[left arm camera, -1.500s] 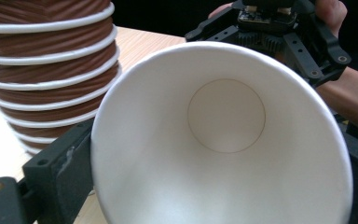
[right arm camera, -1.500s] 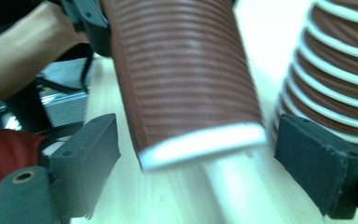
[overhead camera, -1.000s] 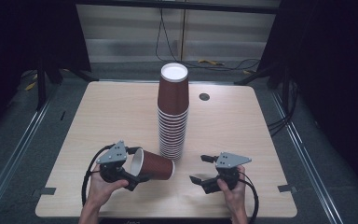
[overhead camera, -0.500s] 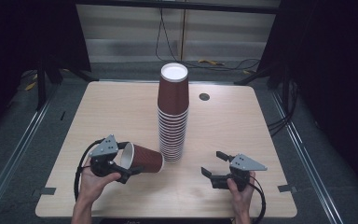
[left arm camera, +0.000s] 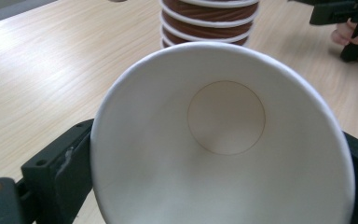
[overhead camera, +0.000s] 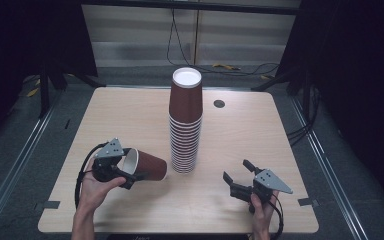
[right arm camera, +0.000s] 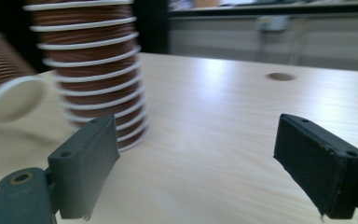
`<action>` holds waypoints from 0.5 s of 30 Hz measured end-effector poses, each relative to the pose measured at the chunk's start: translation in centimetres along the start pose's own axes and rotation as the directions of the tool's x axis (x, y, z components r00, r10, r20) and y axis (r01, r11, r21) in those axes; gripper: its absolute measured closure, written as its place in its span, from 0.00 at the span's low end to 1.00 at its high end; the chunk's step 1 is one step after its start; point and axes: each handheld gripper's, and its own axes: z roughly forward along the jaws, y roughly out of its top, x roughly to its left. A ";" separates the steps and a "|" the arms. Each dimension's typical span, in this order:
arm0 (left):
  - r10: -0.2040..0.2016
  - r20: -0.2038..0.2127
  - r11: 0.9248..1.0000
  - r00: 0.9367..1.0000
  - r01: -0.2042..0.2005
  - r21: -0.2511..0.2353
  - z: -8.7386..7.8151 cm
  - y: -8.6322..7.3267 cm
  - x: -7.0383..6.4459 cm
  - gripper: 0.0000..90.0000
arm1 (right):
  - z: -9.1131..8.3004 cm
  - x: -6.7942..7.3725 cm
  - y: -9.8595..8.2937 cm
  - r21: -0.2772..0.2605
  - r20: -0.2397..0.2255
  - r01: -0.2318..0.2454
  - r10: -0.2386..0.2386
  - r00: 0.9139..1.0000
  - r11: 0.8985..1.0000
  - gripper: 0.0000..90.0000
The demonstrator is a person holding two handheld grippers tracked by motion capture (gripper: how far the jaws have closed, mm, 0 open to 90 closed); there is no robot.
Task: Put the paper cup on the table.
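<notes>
High view, cup: we see one brown paper cup [overhead camera: 147, 165] with a white rim and white inside, lying on its side near the desk's [overhead camera: 130, 110] front left corner, mouth towards the left hand-held gripper [overhead camera: 122, 172], base towards the stack.
Left hand-held gripper: its jaws are closed on the paper cup near the rim, one on each side of the wall.
Left gripper view: we look straight into the cup's [left arm camera: 223, 140] clean white inside, down to its round bottom, with the black jaws flanking the rim.
Right hand-held gripper [overhead camera: 237, 182]: wide open, holding nothing, near the desk's front right corner, aimed towards the stack.
Stack: a tall column of nested brown cups [overhead camera: 185, 125] stands upside down at the middle of the desk, just beside the held cup's base.
Handling: we judge the cup very light and thin-walled, so it should crush or go oval under a hard squeeze; the ribbed outside should give some friction.
Where to hold: we would pinch near the rolled rim, where the wall is stiffest, or across the base.
Stack risk: we judge it top-heavy and easy to topple with a nudge.
</notes>
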 end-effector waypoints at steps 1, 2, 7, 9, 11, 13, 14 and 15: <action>-0.001 -0.003 1.000 1.000 0.001 0.008 0.0 0.1 0.2 0.04 | 0.0 0.0 -0.1 -0.011 0.043 0.008 -0.008 0.999 1.000 0.15; -0.003 -0.012 1.000 1.000 0.003 0.027 0.0 0.2 0.4 0.04 | 0.0 0.0 -0.3 -0.025 0.076 0.009 -0.007 0.997 1.000 0.15; 0.003 -0.043 0.996 0.999 0.001 0.087 0.1 0.6 1.4 0.04 | 0.0 0.3 -0.6 -0.082 0.163 0.027 -0.014 0.987 0.996 0.14; -0.010 -0.053 0.994 0.999 0.016 0.107 0.0 0.8 1.8 0.04 | 0.0 0.3 -0.7 -0.091 0.171 0.031 -0.015 0.985 0.995 0.14; 0.015 -0.072 0.989 0.997 -0.004 0.148 0.0 1.2 2.1 0.04 | -0.1 0.5 -0.7 -0.099 0.173 0.038 -0.021 0.985 0.994 0.14; 0.013 -0.083 0.984 0.996 0.002 0.177 0.1 1.5 2.3 0.04 | -0.2 0.7 -0.9 -0.124 0.188 0.056 -0.032 0.982 0.991 0.14; 0.010 -0.083 0.983 0.997 0.005 0.185 0.2 1.6 2.5 0.04 | -0.3 0.8 -0.9 -0.131 0.187 0.060 -0.035 0.982 0.990 0.14; 0.004 -0.085 0.984 0.996 0.012 0.181 0.3 1.7 2.5 0.04 | -0.4 0.8 -1.0 -0.142 0.186 0.065 -0.037 0.982 0.988 0.14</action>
